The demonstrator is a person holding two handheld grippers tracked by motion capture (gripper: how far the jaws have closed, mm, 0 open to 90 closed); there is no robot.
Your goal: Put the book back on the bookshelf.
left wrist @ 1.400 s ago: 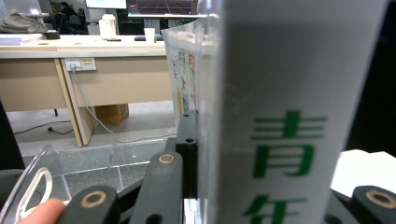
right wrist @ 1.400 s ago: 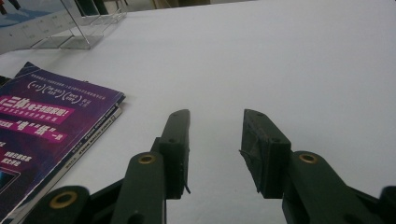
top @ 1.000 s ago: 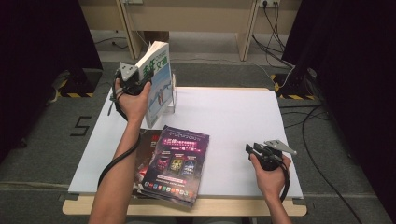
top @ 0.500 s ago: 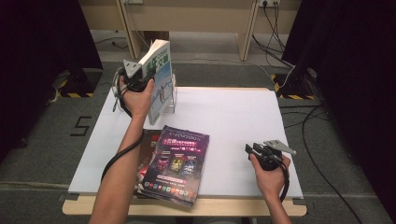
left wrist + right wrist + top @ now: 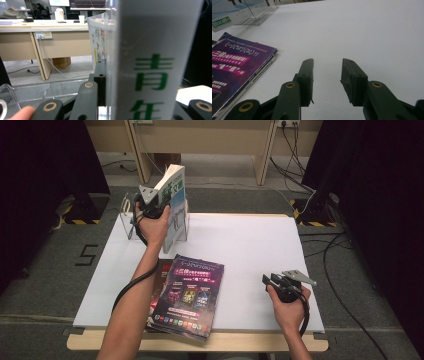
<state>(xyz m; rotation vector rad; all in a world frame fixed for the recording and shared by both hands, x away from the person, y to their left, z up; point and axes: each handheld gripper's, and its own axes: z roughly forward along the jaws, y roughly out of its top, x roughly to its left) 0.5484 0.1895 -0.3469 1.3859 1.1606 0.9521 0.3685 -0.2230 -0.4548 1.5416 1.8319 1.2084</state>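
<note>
Magazine stack (image 5: 187, 295) before clear stand (image 5: 131, 222), on table (image 5: 250, 250)

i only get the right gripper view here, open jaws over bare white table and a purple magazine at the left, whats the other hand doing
Observer: The left gripper holds a white book with green print upright, at the clear acrylic stand.
Operator: gripped properly?
Observer: In the left gripper view its jaws are shut on the book's spine.
Operator: how many magazines lie there?
Observer: A stack, purple one on top; I can't count those beneath.
</note>
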